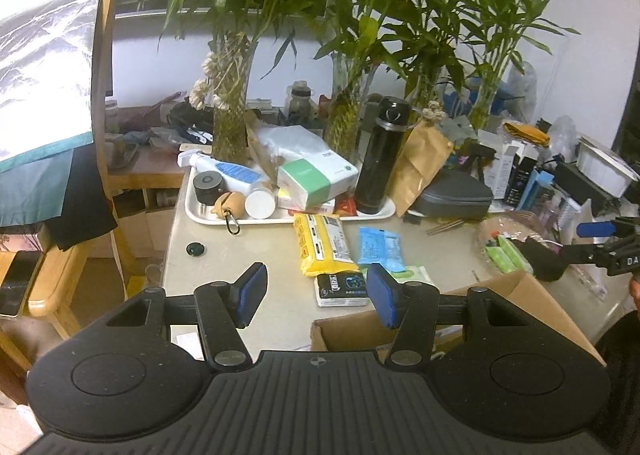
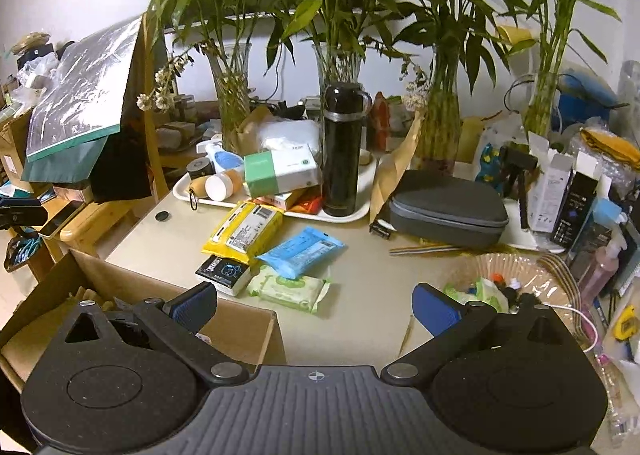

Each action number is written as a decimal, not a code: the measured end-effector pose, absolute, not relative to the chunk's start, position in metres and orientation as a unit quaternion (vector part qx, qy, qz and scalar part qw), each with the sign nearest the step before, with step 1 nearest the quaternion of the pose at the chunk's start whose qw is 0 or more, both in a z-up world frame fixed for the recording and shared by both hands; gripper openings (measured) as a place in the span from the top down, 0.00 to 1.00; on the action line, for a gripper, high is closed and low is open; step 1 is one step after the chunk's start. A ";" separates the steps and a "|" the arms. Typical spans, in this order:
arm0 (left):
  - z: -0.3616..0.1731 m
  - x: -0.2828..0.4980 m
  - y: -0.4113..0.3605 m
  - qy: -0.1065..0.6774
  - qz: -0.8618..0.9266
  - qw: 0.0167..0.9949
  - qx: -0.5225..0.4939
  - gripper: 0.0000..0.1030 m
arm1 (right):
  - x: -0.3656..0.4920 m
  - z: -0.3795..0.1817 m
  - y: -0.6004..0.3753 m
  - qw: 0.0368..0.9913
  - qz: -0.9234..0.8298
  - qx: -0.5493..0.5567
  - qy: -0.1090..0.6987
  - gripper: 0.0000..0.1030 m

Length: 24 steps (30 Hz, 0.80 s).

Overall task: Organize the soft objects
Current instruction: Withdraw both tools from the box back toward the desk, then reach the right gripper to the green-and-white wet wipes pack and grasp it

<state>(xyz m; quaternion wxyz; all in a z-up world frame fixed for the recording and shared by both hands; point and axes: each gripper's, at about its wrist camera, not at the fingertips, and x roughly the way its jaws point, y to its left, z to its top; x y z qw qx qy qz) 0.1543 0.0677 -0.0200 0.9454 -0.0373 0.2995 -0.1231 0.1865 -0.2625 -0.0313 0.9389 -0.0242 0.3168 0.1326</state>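
Partly hidden cardboard box (image 2: 240, 329) behind both empty, parted grippers (image 1: 316, 297) (image 2: 316, 309)

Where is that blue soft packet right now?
In the right wrist view the blue packet lies mid-table, overlapping the pale green wipes pack in front of it, with the yellow pack to its left.

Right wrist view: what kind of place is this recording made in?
Probably a home or a lived-in room, at a cluttered desk. Bamboo stalks in glass vases line the wall, a tray holds a black flask and tissues, and wipe packs lie loose.
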 end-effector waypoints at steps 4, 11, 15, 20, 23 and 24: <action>-0.031 0.166 0.071 0.308 -0.113 0.944 -0.038 0.47 | 0.197 -0.041 -0.262 0.936 0.133 -0.020 0.327 0.00; -0.044 0.189 0.073 0.311 -0.110 0.944 -0.030 0.47 | 0.219 -0.058 -0.270 0.933 0.130 -0.004 0.335 0.00; -0.055 0.204 0.077 0.313 -0.107 0.943 -0.037 0.47 | 0.232 -0.071 -0.275 0.934 0.128 0.005 0.335 0.00; -0.067 0.223 0.086 0.323 -0.102 0.939 -0.058 0.47 | 0.250 -0.085 -0.281 0.933 0.105 0.020 0.343 0.00; -0.071 0.234 0.089 0.326 -0.098 0.938 -0.063 0.47 | 0.259 -0.090 -0.286 0.932 0.105 0.028 0.345 0.00; -0.073 0.238 0.089 0.327 -0.100 0.938 -0.064 0.47 | 0.263 -0.091 -0.287 0.932 0.106 0.027 0.345 0.00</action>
